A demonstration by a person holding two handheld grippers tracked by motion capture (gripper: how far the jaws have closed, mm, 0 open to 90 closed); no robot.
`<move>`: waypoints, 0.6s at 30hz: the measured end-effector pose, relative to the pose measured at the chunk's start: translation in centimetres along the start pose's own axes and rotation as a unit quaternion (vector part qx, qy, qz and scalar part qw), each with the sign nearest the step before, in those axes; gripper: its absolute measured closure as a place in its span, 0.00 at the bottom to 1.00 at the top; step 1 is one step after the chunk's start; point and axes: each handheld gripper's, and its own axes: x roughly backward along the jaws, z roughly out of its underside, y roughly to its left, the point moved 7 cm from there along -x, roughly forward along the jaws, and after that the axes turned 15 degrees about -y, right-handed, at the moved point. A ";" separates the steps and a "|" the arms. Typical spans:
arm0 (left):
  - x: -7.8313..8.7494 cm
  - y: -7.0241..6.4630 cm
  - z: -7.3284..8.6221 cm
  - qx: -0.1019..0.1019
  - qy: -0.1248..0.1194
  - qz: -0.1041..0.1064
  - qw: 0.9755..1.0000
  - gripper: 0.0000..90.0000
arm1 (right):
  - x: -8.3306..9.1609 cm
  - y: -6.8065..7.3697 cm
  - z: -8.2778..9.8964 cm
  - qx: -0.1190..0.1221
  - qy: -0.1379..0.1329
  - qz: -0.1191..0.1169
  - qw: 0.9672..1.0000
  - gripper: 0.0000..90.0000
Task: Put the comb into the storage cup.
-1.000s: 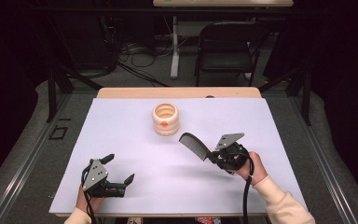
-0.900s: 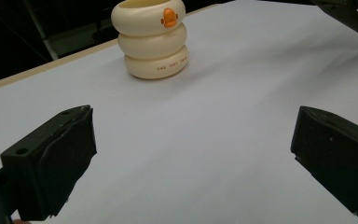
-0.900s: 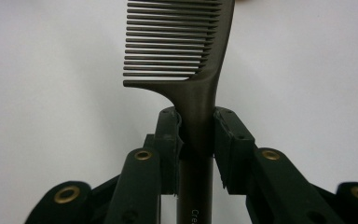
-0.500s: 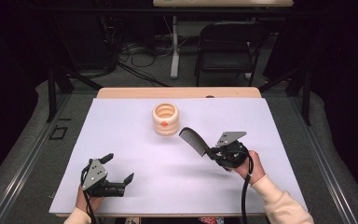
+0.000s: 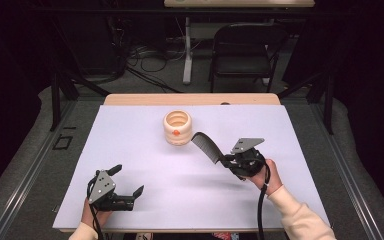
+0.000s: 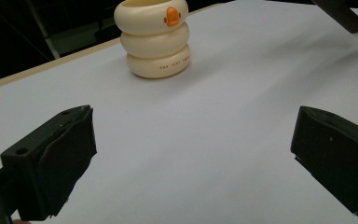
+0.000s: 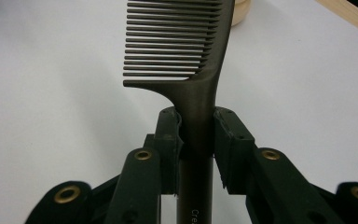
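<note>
At lower left, the left gripper rests with jaws wide apart; mid-table stands a cream ringed plastic cup; at right, the right gripper clamps a dark plastic comb by its handle — a narrow grip, so the comb might pivot or slip.

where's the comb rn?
In the high view the comb is right of centre, clamped by its handle in the right gripper and held above the table, its toothed end pointing toward the cream holder.
</note>
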 end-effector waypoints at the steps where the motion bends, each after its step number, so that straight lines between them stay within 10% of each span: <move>1: 0.0 0.0 0.0 0.000 -0.001 -0.001 1.000 0.00 | 0.0 0.0 0.0 -0.002 0.000 0.002 1.000 0.80; 18: 0.0 -0.1 0.0 0.001 0.001 0.001 1.000 0.00 | -0.2 -0.9 -0.4 -0.017 -0.018 0.010 1.000 0.80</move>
